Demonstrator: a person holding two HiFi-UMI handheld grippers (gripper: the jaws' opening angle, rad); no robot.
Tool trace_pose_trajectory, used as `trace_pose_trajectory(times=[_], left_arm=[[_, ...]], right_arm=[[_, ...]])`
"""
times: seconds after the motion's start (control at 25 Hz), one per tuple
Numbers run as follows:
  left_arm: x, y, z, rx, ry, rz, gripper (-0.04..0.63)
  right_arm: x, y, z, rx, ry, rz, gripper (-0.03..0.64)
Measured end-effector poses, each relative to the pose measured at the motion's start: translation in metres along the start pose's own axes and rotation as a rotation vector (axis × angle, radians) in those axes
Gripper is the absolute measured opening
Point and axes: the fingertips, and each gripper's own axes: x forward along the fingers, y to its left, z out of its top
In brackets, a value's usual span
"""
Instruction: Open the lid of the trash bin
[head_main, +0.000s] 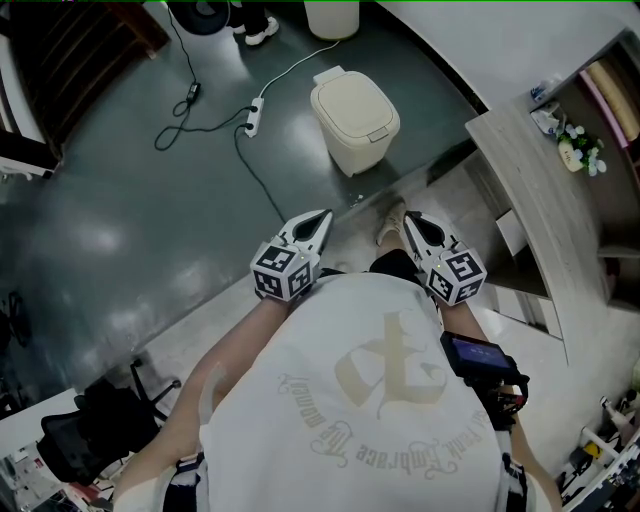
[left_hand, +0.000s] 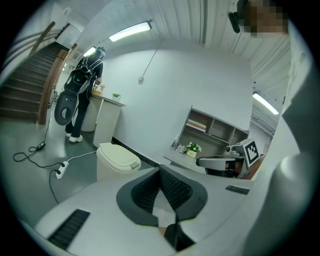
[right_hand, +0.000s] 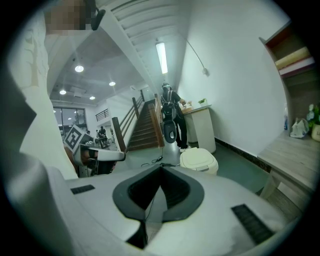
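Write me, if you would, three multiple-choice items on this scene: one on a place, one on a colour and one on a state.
1. Where does the trash bin stand?
A. On a window sill.
B. On the dark floor, ahead of the left gripper and the right gripper.
C. Between one gripper's fingers.

2. What colour is the trash bin?
A. Red.
B. Black.
C. Cream.

3. How is its lid?
A. Shut flat on the bin.
B. Raised upright.
C. Lying off on the floor.

Answers: 1 B, the head view shows it on the floor beyond both grippers; 2 C, every view shows it cream; 3 A, the lid lies flat on the bin's body.
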Motion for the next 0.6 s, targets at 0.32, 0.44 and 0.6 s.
trace_pose_trajectory(times=[0.32, 0.44, 0.6], left_arm=[[0.005, 0.014, 0.011, 0.003, -0.001, -0.001, 0.012], [0.013, 0.019, 0.017, 0.001, -0.006, -0.001, 0.012], [0.023, 0.025, 0.020, -0.006, -0.006, -0.002, 0.012]], right_arm=[[0.016, -0.008, 0.009, 0.000, -0.004, -0.012, 0.005], [0.022, -0.014, 0.016, -0.004, -0.005, -0.010, 0.005], [0.032, -0.022, 0.020, -0.008, 0.007, -0.005, 0.005]])
